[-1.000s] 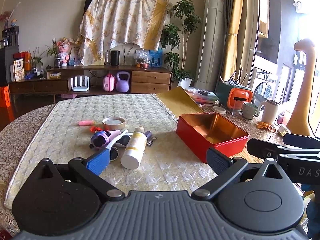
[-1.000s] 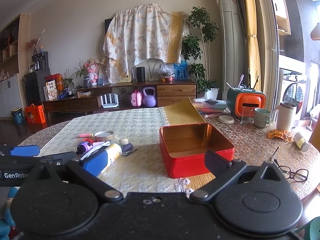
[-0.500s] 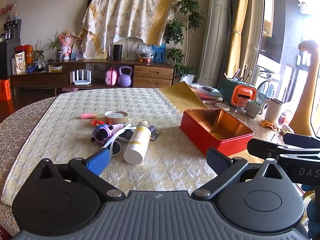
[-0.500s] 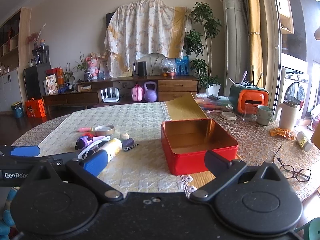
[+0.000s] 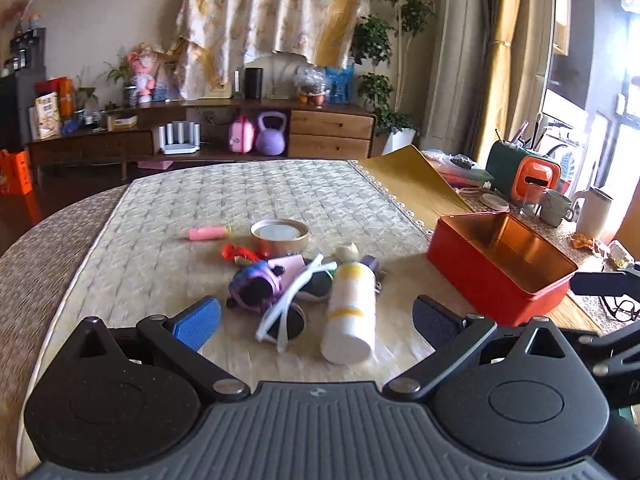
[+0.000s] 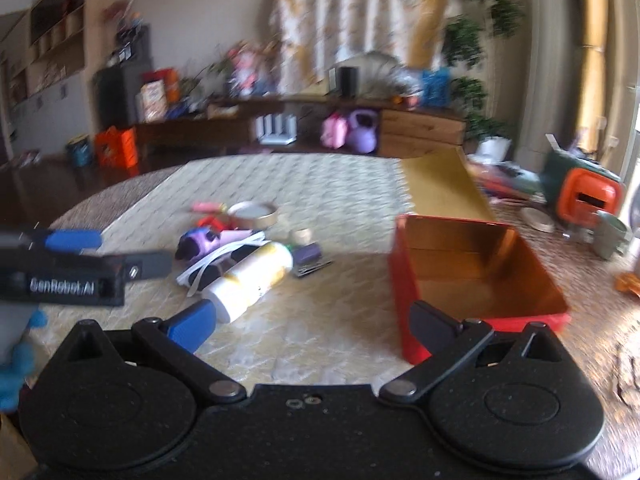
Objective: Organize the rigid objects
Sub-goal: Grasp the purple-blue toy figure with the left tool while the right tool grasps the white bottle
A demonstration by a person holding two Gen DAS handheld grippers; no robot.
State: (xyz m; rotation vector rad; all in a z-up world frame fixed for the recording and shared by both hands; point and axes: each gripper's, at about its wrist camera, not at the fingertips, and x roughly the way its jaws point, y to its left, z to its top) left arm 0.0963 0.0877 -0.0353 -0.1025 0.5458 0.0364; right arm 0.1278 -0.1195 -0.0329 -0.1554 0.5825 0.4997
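The left gripper was spread wide and held nothing, its blue-padded finger on one side and its dark finger on the other, hovering low over a cream quilted table mat. Directly ahead, between the two fingers, a white bottle with yellow bands lay on its side, its flat base pointing back at the gripper. Touching the bottle on its left lay white-framed sunglasses, and beyond them a purple toy. Ahead and to the right of the left gripper, well apart from the pile, sat an open red tin box with a bare copper-coloured inside.

The right gripper was likewise released and empty. In its blurred view the bottle lay ahead and left, near its blue finger, and the red tin box was just ahead of its dark finger.

Farther out in the left wrist view, past the toy, were a small red item, a round tin with a gold rim and a pink tube. Off the mat, far right, stood an orange and green holder and a mug. Against the back wall a wooden sideboard held a purple kettlebell.
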